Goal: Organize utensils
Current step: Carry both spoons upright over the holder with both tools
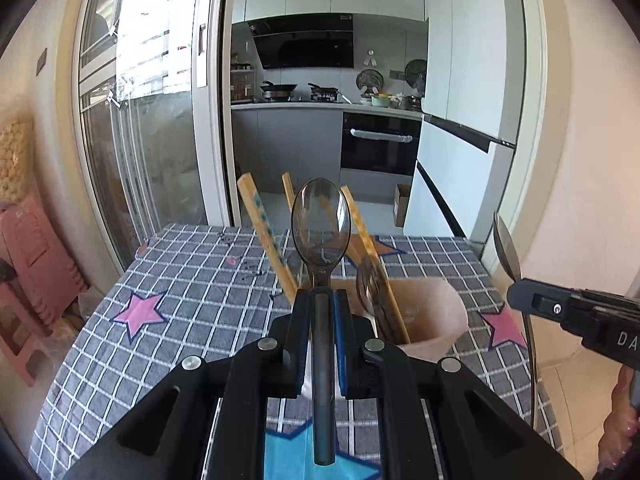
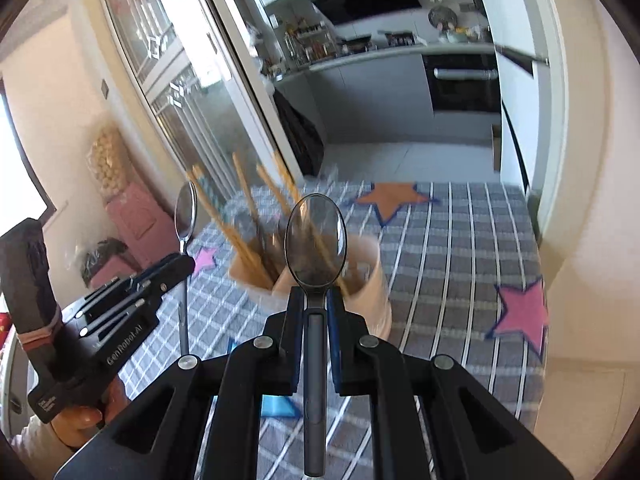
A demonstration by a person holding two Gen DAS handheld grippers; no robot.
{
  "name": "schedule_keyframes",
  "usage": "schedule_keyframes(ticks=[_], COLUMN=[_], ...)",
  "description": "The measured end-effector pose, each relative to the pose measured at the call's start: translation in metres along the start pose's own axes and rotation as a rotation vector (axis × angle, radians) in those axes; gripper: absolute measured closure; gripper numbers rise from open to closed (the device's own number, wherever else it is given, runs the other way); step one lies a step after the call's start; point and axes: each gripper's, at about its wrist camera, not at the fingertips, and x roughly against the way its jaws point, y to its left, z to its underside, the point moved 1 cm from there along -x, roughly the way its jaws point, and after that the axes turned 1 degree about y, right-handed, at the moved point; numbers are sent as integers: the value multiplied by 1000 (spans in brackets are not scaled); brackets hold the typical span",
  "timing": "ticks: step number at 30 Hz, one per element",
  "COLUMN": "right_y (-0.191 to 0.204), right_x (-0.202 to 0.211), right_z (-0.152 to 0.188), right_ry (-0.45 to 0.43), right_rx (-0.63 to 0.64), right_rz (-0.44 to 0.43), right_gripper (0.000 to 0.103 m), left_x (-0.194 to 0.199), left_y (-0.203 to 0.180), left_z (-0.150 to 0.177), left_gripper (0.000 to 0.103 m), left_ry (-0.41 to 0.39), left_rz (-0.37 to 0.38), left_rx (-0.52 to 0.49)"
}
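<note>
My left gripper (image 1: 322, 294) is shut on the neck of a dark translucent spoon (image 1: 321, 224), bowl up, held above the table just left of a beige cup (image 1: 436, 316). The cup holds several wooden chopsticks (image 1: 262, 232) and another spoon (image 1: 370, 288). My right gripper (image 2: 316, 294) is shut on a second translucent spoon (image 2: 315, 236), bowl up, just in front of the same cup (image 2: 376, 300) with its chopsticks (image 2: 244, 200). The right gripper shows at the right edge of the left wrist view (image 1: 516, 290); the left gripper shows at the left of the right wrist view (image 2: 186, 262).
The cup stands on a table with a grey checked cloth (image 1: 192, 280) printed with stars. A glass sliding door (image 1: 152, 120) and the kitchen lie beyond the table's far edge. Pink stools (image 1: 28, 264) stand at the left. The table's right edge (image 2: 540, 320) drops to the floor.
</note>
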Motion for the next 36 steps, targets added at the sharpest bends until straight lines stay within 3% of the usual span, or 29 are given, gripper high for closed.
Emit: schedule_keyframes(ticks=[7,19,28,36], right_y=[4,-1,-1,-5], right_x=[-13,-53,-81,-96], right_z=[-36,-53,-48,-40], right_ry=[-117,-185,-244,-240], right_rx=[28,20,90,107], right_rz=[-6,-15,69,83], right_gripper=[91,91,91,91], left_x=[-17,-51,-71,-78], left_y=[-2,9,6,3], left_z=[-25,-49,-35,-15], left_gripper=[62,62,62,62], left_ry=[-52,-100,-154,-153], left_rz=[-17,-9,-10,-15], left_rx=[-11,80,106,106])
